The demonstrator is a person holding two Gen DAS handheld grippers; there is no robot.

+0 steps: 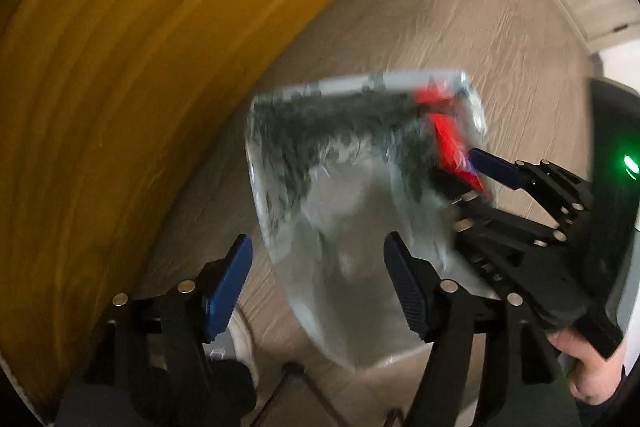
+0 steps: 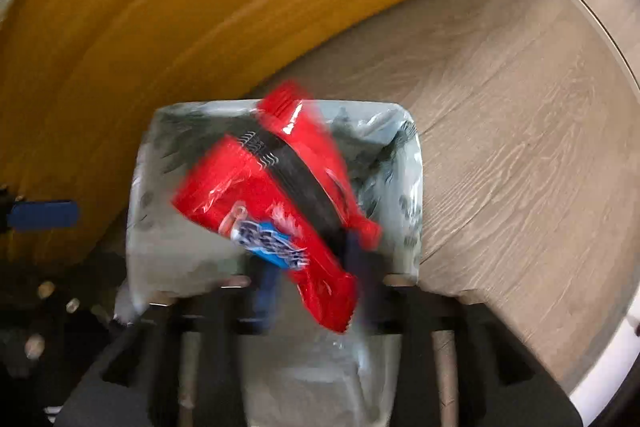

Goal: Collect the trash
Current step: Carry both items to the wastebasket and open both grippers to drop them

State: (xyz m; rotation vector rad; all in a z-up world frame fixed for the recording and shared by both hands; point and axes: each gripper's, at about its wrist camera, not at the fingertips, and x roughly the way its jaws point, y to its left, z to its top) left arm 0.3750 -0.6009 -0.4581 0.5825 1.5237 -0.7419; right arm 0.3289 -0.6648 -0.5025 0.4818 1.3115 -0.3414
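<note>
so, wrapper [image 2: 280,195]: red, thin, crinkly and light; it was pinched at its low end, over the bin [image 2: 404,187].
right gripper [image 2: 312,279]: pressed on the wrapper.
left gripper [image 1: 318,283]: spread wide, nothing held.

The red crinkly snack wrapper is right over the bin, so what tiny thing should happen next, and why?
Probably open the right hand-held gripper and let go. It is shut on the red crinkly snack wrapper, which hangs above the mouth of the bin lined with a clear plastic bag, so it should drop in. The left hand-held gripper is open and holds nothing.
</note>
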